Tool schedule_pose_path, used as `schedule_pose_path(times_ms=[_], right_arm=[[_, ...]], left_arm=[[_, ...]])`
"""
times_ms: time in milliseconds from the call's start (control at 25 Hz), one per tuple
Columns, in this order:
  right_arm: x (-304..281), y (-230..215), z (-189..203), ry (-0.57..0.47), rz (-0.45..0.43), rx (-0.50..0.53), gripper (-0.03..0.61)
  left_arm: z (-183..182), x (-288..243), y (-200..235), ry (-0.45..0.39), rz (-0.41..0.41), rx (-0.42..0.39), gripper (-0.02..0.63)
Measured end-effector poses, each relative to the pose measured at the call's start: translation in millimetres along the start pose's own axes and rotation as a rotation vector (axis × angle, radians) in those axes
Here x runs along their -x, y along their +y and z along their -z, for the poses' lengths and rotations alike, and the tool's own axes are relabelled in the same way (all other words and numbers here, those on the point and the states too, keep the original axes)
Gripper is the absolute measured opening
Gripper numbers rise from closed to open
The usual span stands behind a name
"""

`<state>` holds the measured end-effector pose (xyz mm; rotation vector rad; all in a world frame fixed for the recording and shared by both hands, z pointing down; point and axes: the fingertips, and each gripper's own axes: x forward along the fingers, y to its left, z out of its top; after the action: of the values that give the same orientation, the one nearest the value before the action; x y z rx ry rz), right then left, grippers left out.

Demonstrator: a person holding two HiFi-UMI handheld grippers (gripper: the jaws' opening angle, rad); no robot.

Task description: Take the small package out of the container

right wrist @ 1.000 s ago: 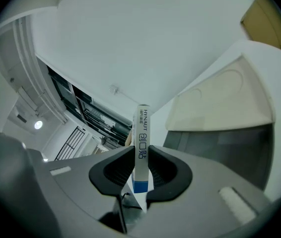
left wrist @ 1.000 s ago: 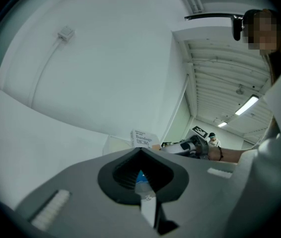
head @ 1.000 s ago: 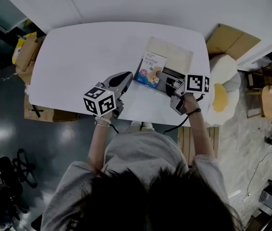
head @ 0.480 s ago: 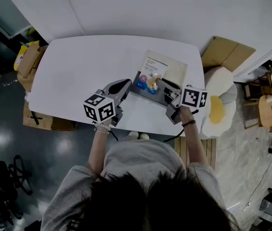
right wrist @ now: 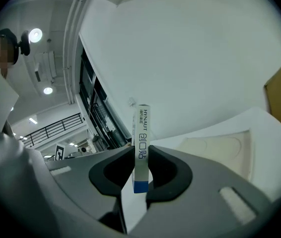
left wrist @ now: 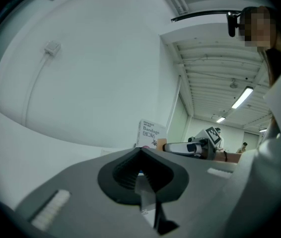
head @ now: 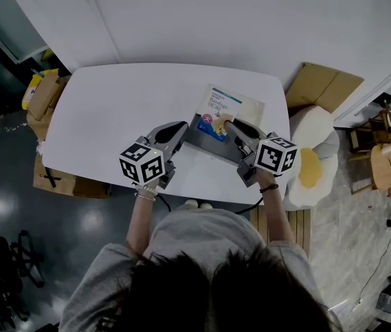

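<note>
small package (right wrist: 142, 133) clamped in right gripper (right wrist: 141, 155), long axis seemingly upright

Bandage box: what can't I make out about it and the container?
Bandage box front print: right gripper view shows only its narrow edge, pinched in the right claw.
Box's lower edge: left gripper view, behind the left claw.
Container contents: head view, too small, partly covered by box.

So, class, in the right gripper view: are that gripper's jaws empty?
No, the right gripper is clamped on the narrow edge of the bandage box, which stands upright between its jaws.
</note>
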<state>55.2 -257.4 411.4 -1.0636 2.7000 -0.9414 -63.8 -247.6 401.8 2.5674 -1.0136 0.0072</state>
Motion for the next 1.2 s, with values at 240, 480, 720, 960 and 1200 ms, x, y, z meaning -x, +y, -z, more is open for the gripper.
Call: schedule_pose_path(times_ms=[240,480,720,960,1200], right_arm=[[4.5,9.1,-10.3,-0.024,0.026,0.119,0.098],[13.9,17.1,-21.3,-0.054,0.064,0.235,0.098],[24.3,18.7,-32.1,-0.089,0.093,0.308,0.098],[31.7,25.1,-40.9,-0.121,0.123,0.388,0.098],[37.9,29.9,-47.6,-0.159,0.136,0.434,0.098]], left_arm=[[-9.3,1.8,-4.4,-0.01,0.003,-0.03,-0.011],[-17.1,4.6,-10.5,-0.023,0.005,-0.055,-0.011],[-24.2,4.9,-14.5,-0.041,0.001,-0.076,-0.011],[-30.0,5.1,-19.4,-0.054,-0.004,-0.094,-0.011],[-35.5,7.1,-21.7,-0.073,-0.02,-0.105,-0.011]])
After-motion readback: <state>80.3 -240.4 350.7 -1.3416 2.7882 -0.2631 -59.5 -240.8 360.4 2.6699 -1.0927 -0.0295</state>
